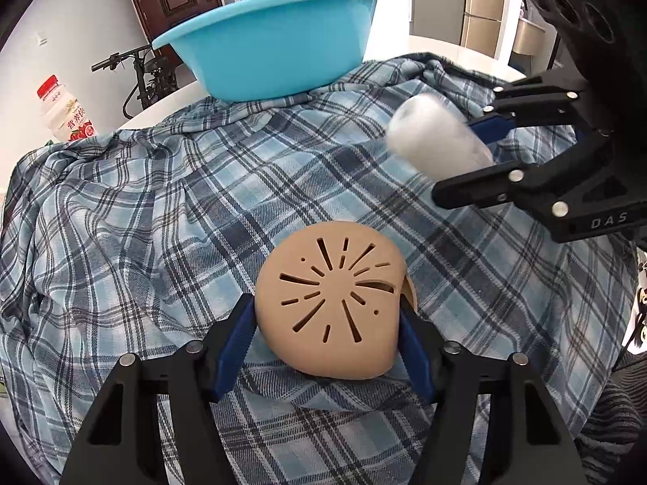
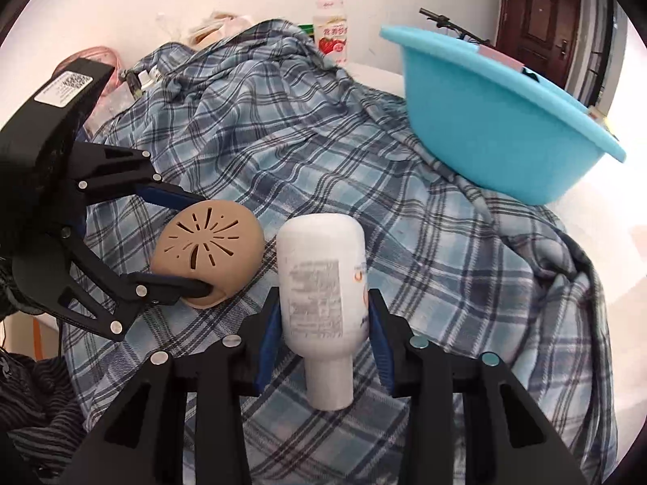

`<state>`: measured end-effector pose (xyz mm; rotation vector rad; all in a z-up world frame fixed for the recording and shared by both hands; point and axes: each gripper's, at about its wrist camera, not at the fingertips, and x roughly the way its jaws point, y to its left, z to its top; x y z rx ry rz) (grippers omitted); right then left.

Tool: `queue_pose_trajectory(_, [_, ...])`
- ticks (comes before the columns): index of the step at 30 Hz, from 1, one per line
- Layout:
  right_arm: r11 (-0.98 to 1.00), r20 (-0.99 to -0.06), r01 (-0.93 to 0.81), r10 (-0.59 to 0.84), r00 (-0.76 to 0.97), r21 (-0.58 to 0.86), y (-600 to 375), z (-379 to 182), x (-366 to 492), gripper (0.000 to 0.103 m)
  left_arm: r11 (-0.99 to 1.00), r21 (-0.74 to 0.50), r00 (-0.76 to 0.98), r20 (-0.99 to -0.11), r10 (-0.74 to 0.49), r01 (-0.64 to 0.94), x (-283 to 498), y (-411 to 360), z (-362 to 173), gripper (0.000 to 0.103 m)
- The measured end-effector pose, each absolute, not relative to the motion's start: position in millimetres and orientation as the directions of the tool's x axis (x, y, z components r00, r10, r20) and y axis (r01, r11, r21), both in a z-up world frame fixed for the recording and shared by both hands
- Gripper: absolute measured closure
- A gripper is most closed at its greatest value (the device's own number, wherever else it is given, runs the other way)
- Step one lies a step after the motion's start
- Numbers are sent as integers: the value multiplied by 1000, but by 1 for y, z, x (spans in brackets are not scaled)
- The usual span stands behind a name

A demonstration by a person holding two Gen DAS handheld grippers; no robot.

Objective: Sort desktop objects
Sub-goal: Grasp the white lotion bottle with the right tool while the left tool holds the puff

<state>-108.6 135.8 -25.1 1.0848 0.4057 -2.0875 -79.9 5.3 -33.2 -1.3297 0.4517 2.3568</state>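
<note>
The left tool (image 1: 327, 323) is clenched on the tan perforated shell (image 1: 329, 303), pads on its two opposite flanks, low over the plaid cloth (image 1: 161, 222) covering the surface. The shell is likely light, hollow and slightly flexible; grip across the widest part and avoid the slots.

The right tool (image 2: 323, 323) is grasping the white bottle (image 2: 321, 279) by its body, cap end toward the camera. The bottle appears to be smooth, stiff plastic that may slip; hold at mid-body.

Further off, the blue basin (image 2: 485, 133) sits on the cloth edge, the probable drop point. A red-capped drink bottle (image 2: 331, 28) stands behind.
</note>
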Motion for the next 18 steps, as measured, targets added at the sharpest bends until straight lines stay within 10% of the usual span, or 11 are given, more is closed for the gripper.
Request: queue_pose_trajectory(18, [-754,-761,648,-480,-436,105,171,-2,-102,65,-879,84,-521,-830,199,-470,-75,10,-3,34])
